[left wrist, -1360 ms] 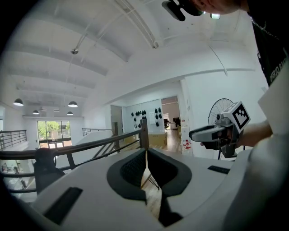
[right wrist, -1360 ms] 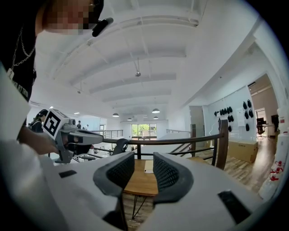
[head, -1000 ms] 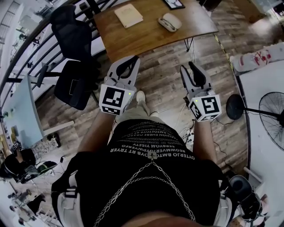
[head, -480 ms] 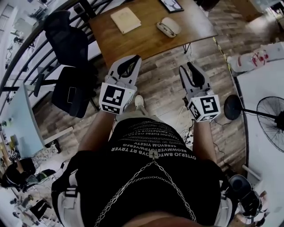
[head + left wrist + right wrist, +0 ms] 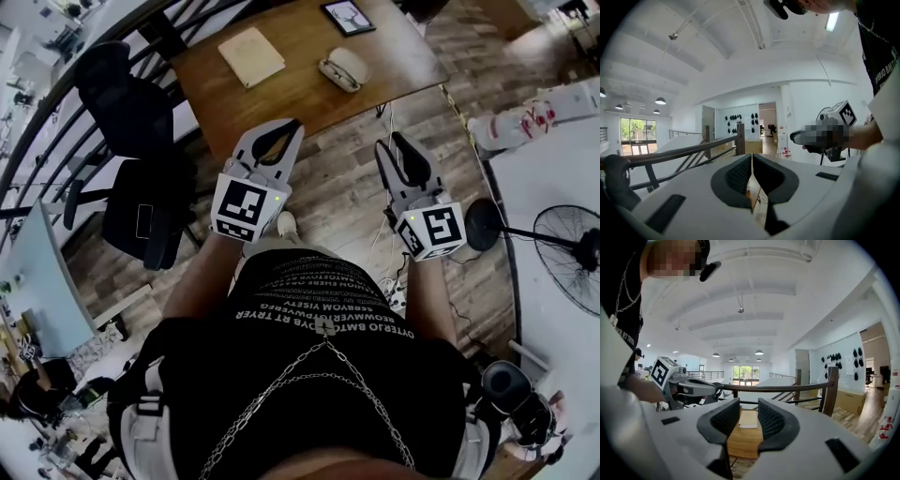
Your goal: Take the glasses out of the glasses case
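Note:
A pale oval glasses case (image 5: 343, 68) lies closed on the wooden table (image 5: 300, 89), well ahead of both grippers. My left gripper (image 5: 284, 125) is held in the air over the floor, short of the table's near edge, with its jaws together and nothing in them. In the left gripper view its tips (image 5: 752, 157) meet. My right gripper (image 5: 388, 142) hangs level with it to the right, jaws a little apart and empty. The right gripper view (image 5: 749, 401) looks between the pads at the table (image 5: 740, 441).
A tan notebook (image 5: 251, 56) and a framed picture (image 5: 347, 16) share the table. Two black office chairs (image 5: 131, 112) stand at its left by a railing (image 5: 56, 103). A white table (image 5: 562, 178) and a standing fan (image 5: 567, 248) are on the right.
The table, chairs and case have slid left and nearer in the head view. Both grippers have stayed level in front of the person's body, raised slightly.

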A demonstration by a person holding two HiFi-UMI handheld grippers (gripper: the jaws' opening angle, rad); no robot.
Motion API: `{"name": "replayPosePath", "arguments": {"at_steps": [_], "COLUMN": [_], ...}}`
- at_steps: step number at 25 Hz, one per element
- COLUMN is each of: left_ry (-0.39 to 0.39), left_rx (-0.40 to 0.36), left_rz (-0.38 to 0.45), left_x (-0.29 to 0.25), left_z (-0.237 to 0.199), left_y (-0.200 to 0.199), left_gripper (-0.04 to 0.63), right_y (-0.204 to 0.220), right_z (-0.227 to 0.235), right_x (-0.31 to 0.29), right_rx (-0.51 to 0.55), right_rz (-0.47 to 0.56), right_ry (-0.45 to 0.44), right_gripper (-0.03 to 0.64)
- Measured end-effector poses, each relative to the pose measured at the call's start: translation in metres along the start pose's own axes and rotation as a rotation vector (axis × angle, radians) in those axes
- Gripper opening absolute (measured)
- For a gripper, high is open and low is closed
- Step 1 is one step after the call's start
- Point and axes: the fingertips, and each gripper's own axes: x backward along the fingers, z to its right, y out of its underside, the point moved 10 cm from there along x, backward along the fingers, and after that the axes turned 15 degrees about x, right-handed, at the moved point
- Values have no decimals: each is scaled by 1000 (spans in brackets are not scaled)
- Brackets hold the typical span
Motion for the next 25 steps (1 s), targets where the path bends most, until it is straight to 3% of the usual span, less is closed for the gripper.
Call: {"name": "replayPosePath", "arguments": {"at_steps": [9,17,25], "left_ry": [69,131,109], "left_rx": [-25,-55,-49], "left_rz": [-17,-22,-32], "left_x": [-14,-21,-27], "left_z": [-37,-44,-48], "left_y": [-15,-18,-13], "left_gripper": [37,37,37], "right_y": [-15,-13,-5], "right_z": [-4,-14,-2], "right_x": [-27,-24,-29], "right_rx": [12,1,-22], "right_rz": [-7,-22,-1], "right_ry": [54,122,147], "right_gripper": [118,110,110]}}
